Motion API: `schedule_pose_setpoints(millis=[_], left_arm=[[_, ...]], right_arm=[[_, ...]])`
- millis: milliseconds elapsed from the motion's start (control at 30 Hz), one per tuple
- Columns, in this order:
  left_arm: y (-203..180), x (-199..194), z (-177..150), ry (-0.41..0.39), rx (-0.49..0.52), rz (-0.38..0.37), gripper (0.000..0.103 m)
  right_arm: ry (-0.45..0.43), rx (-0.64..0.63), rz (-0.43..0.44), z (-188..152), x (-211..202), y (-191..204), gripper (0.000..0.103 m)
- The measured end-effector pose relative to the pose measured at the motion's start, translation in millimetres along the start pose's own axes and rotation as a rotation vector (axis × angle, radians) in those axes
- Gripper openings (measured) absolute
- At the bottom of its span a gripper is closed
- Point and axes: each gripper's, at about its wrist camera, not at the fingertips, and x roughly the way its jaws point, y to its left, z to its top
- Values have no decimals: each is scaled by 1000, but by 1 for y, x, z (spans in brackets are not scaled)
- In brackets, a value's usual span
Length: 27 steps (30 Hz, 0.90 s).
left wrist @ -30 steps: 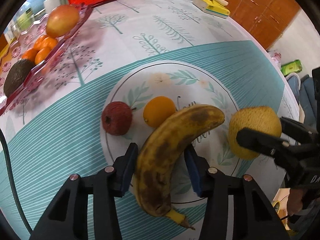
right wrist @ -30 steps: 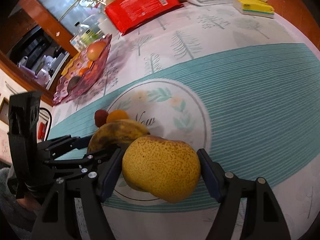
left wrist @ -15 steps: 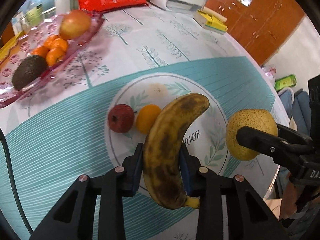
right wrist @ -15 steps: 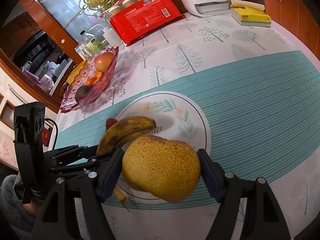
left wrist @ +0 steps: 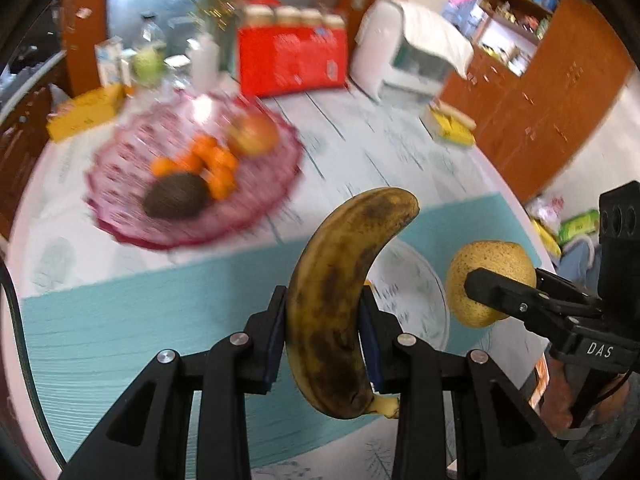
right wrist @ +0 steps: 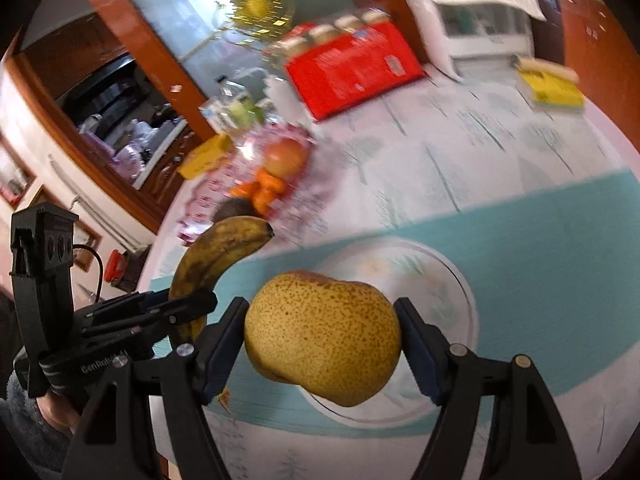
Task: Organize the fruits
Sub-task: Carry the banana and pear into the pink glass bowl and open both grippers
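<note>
Since the earlier frames, both grippers have risen from the plate and carried their fruit clear of it; the pink tray, previously at the left edge of the left wrist view, now sits near that view's centre.

**Left gripper**: fingers narrow, clamped on the banana. The blue pads press both sides of its lower half. The banana stands nearly upright, stem end down, tip curving up and to the right. It hangs in the air above the teal band of the tablecloth.

**Right gripper**: fingers set wide, holding the pear between the pads. The pear is clear of the table, above the near rim of the plate as seen from the right wrist. In the left wrist view the pear sits just right of the banana, apart from it.

**Tray:** it stands toward the far left of the table. It holds an avocado, several oranges and an apple. The picture is blurred here.

**Plate:** it lies on the teal band, partly hidden behind the banana and the pear. Whether fruit lies on it cannot be told.

**Far edge of the table:** a red pack, a white appliance, and a yellow book toward the far right.
</note>
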Motion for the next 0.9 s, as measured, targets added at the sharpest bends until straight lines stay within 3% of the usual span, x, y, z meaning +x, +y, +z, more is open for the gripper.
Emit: schedule_pose_setpoints(millis=[267, 467, 667, 900], left_arm=[[47, -61, 53, -115, -39, 150, 32], [79, -74, 92, -150, -51, 258, 32], [111, -47, 124, -128, 1, 309, 32], [149, 17, 145, -38, 14, 337, 32]], right_arm=[[-79, -148, 38, 75, -10, 63, 74], [-138, -241, 42, 130, -1, 99, 74], [-100, -271, 29, 154, 46, 109, 74], [16, -271, -3, 145, 120, 99, 74]])
